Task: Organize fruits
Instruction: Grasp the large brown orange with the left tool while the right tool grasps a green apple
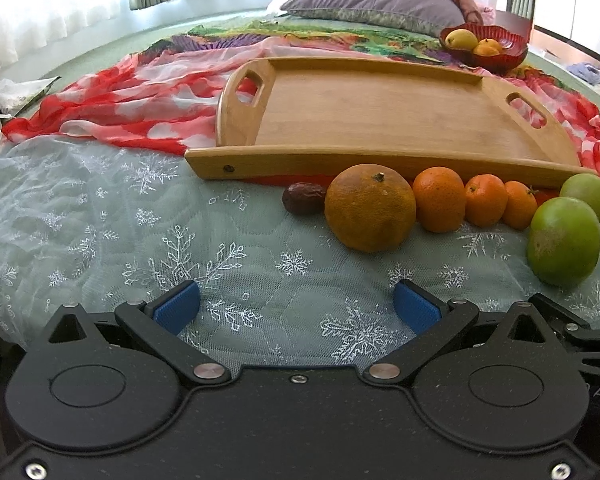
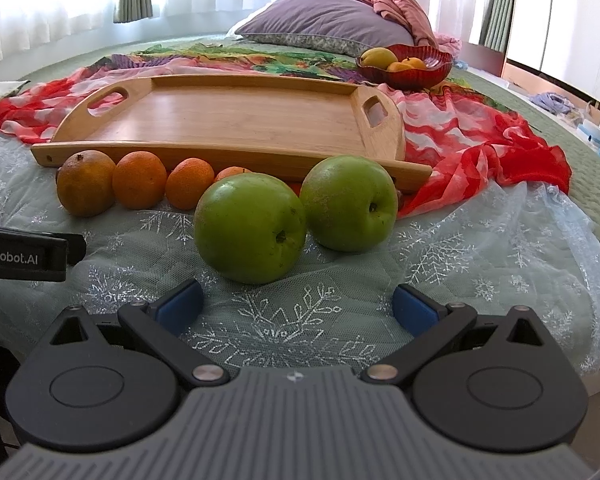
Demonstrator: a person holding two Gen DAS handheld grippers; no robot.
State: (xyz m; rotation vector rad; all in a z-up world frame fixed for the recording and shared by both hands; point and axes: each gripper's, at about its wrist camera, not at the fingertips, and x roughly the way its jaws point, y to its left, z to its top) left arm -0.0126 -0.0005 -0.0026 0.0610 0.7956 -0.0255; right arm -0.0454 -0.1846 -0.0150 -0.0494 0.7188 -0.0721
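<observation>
A row of fruit lies on the bed along the front rim of a bare wooden tray (image 1: 380,120) (image 2: 236,120). From the left: a dark date (image 1: 302,198), a big dull orange (image 1: 370,208) (image 2: 85,182), three smaller tangerines (image 1: 439,199) (image 2: 139,185), then two green apples (image 1: 564,240) (image 2: 250,226), the second apple (image 2: 350,202) beside it. My left gripper (image 1: 298,306) is open and holds nothing, short of the big orange. Open too, my right gripper (image 2: 298,306) sits just in front of the nearer apple.
A red bowl (image 1: 486,46) (image 2: 406,66) with a yellow fruit and oranges stands behind the tray. A purple pillow (image 2: 324,26) lies at the head of the bed. Red-white scarves (image 2: 480,136) and snowflake netting (image 1: 100,220) cover the quilt. The left gripper's body (image 2: 24,254) shows at the right view's left edge.
</observation>
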